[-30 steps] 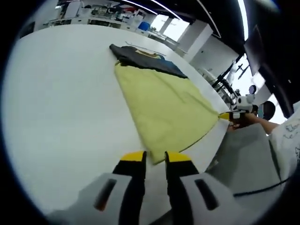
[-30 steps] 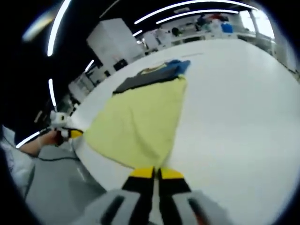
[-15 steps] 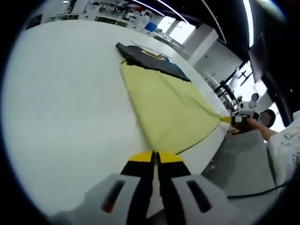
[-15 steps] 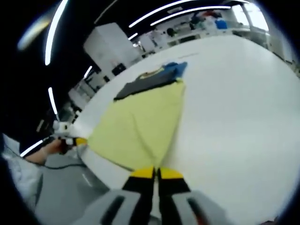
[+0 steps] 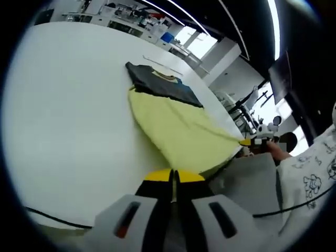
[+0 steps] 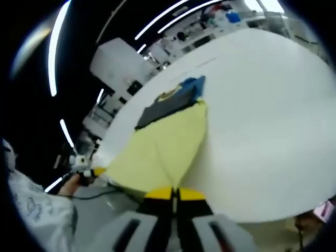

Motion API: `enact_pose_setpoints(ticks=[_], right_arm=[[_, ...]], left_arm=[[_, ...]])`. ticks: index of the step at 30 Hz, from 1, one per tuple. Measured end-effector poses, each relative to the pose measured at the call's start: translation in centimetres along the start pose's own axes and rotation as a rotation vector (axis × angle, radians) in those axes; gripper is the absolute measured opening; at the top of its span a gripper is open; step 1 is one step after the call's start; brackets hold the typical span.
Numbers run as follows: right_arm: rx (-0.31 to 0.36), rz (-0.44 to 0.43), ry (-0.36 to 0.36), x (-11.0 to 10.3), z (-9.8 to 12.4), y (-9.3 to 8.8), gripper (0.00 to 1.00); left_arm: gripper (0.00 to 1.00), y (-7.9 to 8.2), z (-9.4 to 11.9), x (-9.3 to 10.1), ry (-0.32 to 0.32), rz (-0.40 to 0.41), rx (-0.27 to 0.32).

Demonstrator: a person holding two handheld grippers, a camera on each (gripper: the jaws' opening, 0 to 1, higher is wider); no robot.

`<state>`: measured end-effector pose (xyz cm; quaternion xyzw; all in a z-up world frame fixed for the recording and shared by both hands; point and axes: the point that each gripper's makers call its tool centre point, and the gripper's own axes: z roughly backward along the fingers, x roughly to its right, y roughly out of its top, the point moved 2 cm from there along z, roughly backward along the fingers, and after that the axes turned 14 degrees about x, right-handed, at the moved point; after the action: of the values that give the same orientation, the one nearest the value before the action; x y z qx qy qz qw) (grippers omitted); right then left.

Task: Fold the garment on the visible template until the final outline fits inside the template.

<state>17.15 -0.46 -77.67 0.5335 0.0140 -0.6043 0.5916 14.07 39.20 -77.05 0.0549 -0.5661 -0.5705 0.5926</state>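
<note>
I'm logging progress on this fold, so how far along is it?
Early stage. Done: both grippers have hold of the garment; the left gripper and right gripper are each shut on a corner of its yellow hem. In hand: the hem is lifted at the near edge of the white table. Left: the garment is still stretched long, no fold laid yet.

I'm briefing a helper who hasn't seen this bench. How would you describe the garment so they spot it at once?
Find the big white table. On it lies the garment, stretched towards the near edge, where the left gripper and right gripper each pinch a corner. It is pale yellow with a dark grey top end, the only cloth on the table.
</note>
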Motion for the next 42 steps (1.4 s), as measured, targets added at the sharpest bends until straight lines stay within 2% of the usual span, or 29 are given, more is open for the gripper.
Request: enact_pose_setpoints(ticks=[6,10,12,15,21,24,29,34,42], right_arm=[[-0.007,-0.014,0.024,-1.5,1.9,-0.2,0.00],[-0.001,-0.026,0.035,-2.3,2.7,0.1,0.00],[0.025,-0.052,0.046,-2.8,2.9,0.9,0.00],[0.073,-0.066,0.074,-3.3,2.6,2.6,0.00],[0.161,-0.111,0.130,-3.6,0.7,6.9,0.00],[0.179,-0.108,0.146,-3.4,-0.8,8.8,0.00],[0.178,-0.063,0.128,-2.5,-4.0,11.5,0.00],[0.207,-0.005,0.104,-1.7,-6.8,14.2,0.00],[0.250,0.009,0.075,-0.7,-11.2,19.1,0.00]], left_arm=[[0.00,0.8,1.5,2.6,-0.005,-0.001,0.040],[0.00,2.0,2.0,4.0,-0.024,-0.016,0.081],[0.00,3.0,2.0,4.5,-0.036,0.001,0.117],[0.00,5.3,1.5,5.2,-0.091,0.053,0.193],[0.00,8.7,-0.6,4.1,-0.100,0.011,0.219],[0.00,10.0,-2.5,2.8,-0.054,0.003,0.219],[0.00,12.3,-6.1,0.9,-0.004,0.006,0.240],[0.00,14.4,-8.8,-0.3,0.005,-0.002,0.261],[0.00,18.0,-12.5,-2.8,0.033,-0.012,0.285]])
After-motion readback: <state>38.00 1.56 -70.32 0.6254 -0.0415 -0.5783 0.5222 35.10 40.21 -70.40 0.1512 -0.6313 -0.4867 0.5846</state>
